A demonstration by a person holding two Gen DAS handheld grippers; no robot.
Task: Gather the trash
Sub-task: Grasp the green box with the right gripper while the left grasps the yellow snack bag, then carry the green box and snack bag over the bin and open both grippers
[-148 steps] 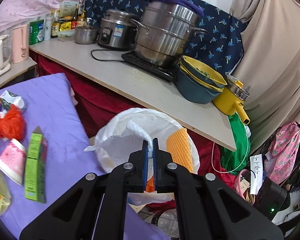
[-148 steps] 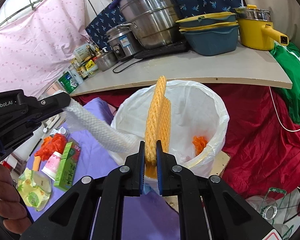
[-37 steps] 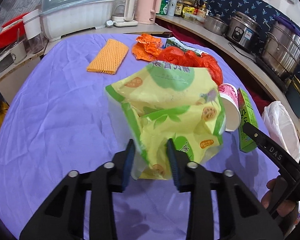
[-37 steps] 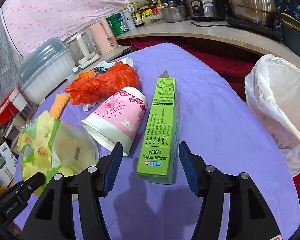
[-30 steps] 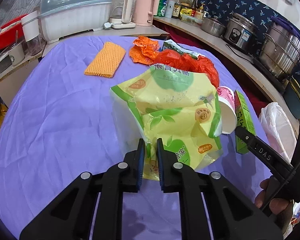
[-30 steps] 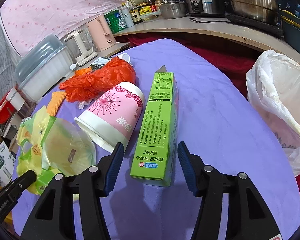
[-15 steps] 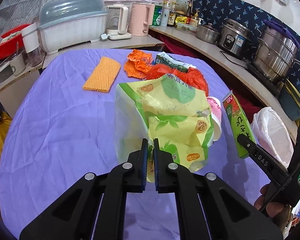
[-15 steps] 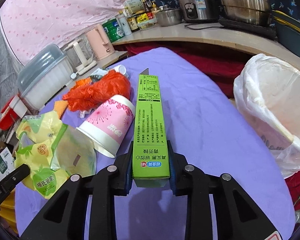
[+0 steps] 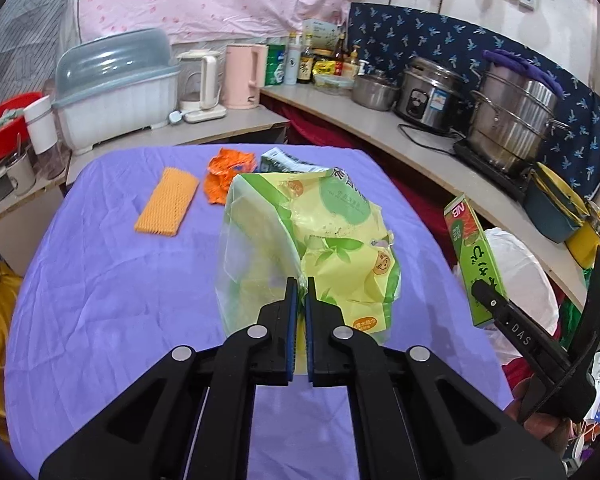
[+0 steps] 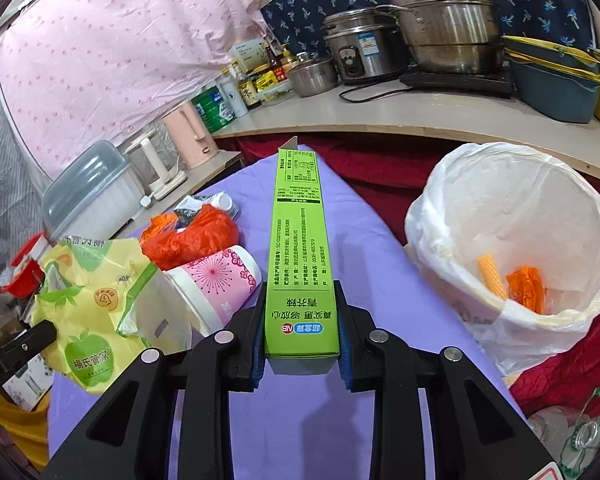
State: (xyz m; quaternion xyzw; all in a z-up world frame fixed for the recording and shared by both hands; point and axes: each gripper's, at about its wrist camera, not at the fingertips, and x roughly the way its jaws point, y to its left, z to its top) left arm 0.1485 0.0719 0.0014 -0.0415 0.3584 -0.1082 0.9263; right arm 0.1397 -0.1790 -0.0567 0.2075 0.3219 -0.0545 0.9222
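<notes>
My left gripper (image 9: 301, 286) is shut on a yellow-green plastic snack bag (image 9: 332, 240) and holds it above the purple table (image 9: 100, 300); the bag also shows in the right wrist view (image 10: 88, 300). My right gripper (image 10: 300, 292) is shut on a long green carton (image 10: 300, 248), lifted off the table; the carton also shows in the left wrist view (image 9: 474, 256). A white-lined trash bin (image 10: 512, 216) stands right of the table, with orange scraps inside. A pink paper cup (image 10: 216, 280) and an orange plastic bag (image 10: 192, 236) lie on the table.
An orange foam net (image 9: 168, 206) and an orange wrapper (image 9: 224, 172) lie at the table's far side. A counter (image 9: 440, 160) behind holds pots, kettles and bottles. A dish rack (image 9: 112, 88) stands at the left. A glass jar (image 10: 580, 436) lies on the floor.
Both grippers closed on their items and lifted them: the left raised the snack bag, the right raised the green carton and turned toward the bin.
</notes>
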